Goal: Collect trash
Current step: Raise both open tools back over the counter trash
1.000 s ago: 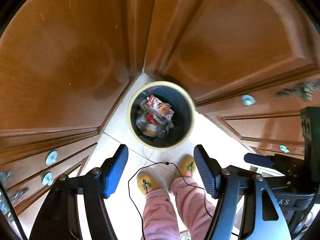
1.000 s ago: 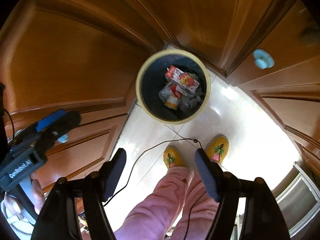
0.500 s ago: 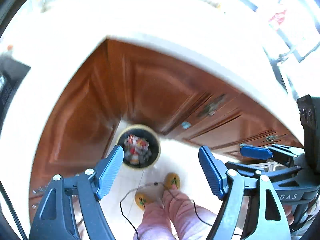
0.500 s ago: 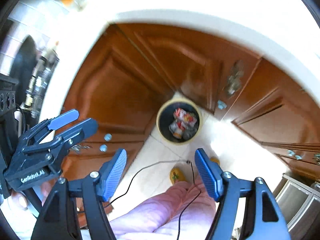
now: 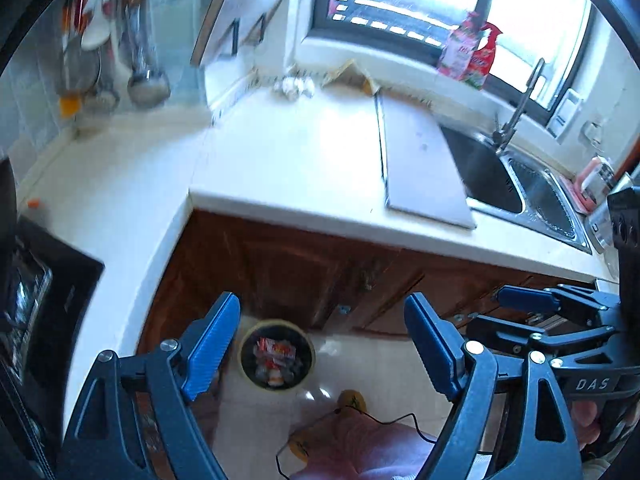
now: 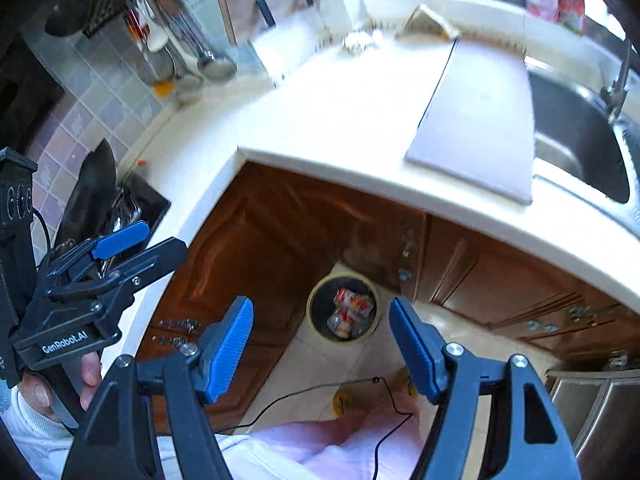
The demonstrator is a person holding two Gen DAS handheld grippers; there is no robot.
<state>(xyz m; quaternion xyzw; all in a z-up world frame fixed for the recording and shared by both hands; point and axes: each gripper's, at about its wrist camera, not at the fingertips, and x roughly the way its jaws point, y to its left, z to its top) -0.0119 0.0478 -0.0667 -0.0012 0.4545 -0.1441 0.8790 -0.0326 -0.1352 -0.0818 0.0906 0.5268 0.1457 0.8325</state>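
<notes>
A round trash bin with a pale rim stands on the floor in the cabinet corner, holding red and white wrappers; it also shows in the right wrist view. My left gripper is open and empty, high above the bin. My right gripper is open and empty too, level with the counter. Crumpled white paper and a brown scrap lie at the back of the white counter, near the window sill; both show in the right wrist view too, paper, scrap.
A grey cutting board lies beside the steel sink with its faucet. A red packet stands on the sill. Ladles hang at the left. A black stove is at the far left. Brown cabinets are below.
Both grippers have risen from just above the bin to counter height and tilted up. The counter, sink and window have come into view. Both stay open.
</notes>
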